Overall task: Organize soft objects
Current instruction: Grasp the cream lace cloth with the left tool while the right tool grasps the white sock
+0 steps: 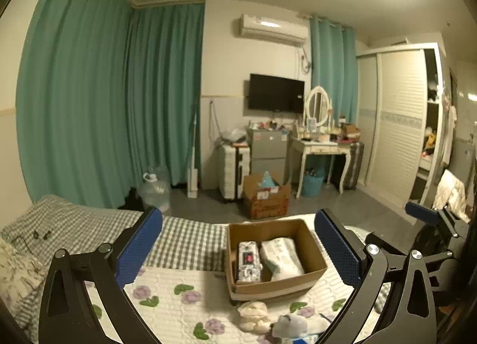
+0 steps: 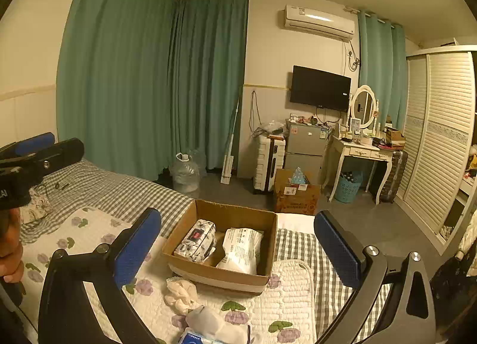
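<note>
Cardboard box point(image 1: 313, 254) on bed point(image 1: 184, 239), two soft packs point(image 1: 281, 257) lying lengthwise toward 12 o'clock, left hand-held gripper point(image 1: 238, 250) and right hand-held gripper point(image 2: 238, 247) both released, empty

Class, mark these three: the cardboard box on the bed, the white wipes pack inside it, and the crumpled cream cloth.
cardboard box point(image 2: 220, 277): right wrist view, on its near outer wall.
white wipes pack point(image 2: 241, 250): right wrist view, middle of its face.
crumpled cream cloth point(image 1: 253, 315): left wrist view, centre of bundle.
</note>
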